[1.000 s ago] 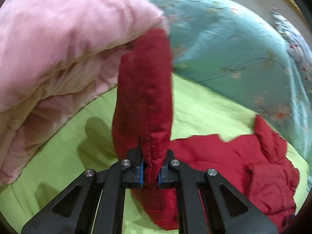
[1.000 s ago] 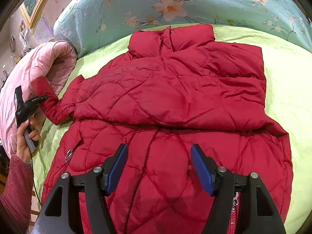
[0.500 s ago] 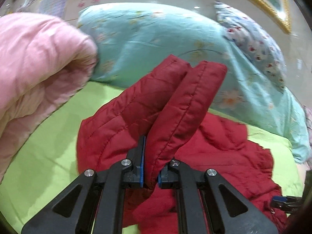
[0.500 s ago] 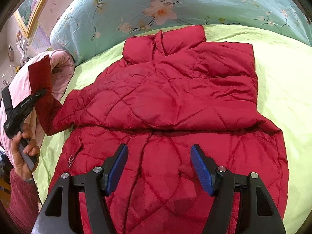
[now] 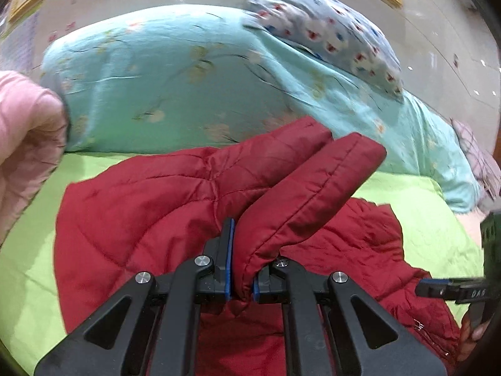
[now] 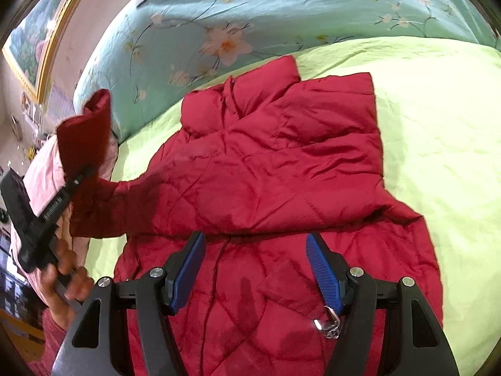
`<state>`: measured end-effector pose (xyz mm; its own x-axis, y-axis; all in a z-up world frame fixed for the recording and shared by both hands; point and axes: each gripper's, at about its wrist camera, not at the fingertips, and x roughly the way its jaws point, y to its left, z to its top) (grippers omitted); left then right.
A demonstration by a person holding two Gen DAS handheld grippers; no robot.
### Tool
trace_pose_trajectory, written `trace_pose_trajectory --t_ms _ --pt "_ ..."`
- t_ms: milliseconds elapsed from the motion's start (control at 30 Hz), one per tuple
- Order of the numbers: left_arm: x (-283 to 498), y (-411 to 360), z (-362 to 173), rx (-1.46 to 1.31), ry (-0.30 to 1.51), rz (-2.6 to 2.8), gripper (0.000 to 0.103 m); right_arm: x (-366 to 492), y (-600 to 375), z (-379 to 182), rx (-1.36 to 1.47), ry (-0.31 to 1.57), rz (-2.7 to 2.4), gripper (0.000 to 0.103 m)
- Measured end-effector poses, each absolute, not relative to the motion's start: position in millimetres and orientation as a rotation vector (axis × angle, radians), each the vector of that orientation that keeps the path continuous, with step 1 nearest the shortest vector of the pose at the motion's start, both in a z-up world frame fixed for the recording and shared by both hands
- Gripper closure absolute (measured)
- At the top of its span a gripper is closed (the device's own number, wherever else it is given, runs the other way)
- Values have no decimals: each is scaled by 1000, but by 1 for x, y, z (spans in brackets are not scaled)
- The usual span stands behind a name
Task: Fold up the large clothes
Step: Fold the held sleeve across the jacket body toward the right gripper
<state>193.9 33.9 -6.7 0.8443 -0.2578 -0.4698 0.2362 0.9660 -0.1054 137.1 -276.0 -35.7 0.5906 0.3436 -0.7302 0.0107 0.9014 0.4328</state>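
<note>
We see a big bed with a bright green sheet [image 6: 438,131]. At the far end of the bed lies a fat light-blue quilt [image 6: 281,9] with pink flowers and thin dark twigs on it. On top of that quilt sits a pale blue pillow [image 5: 325,28] with little red and blue spots. A soft pink blanket [image 5: 25,144] is bunched up at one side of the bed, touching the blue quilt. On the wall behind hangs a picture in a gold frame [image 6: 53,50]. We can see green and pink in it, but it is too blurry to tell more.
</note>
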Motion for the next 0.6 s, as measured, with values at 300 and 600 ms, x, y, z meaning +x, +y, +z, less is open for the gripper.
trace_pose_trajectory --t_ms 300,600 --pt "194 -42 -47 79 548 -311 97 152 -299 -39 543 917 222 33" --pt "199 -79 -82 133 628 -302 97 180 -317 -53 708 938 249 33"
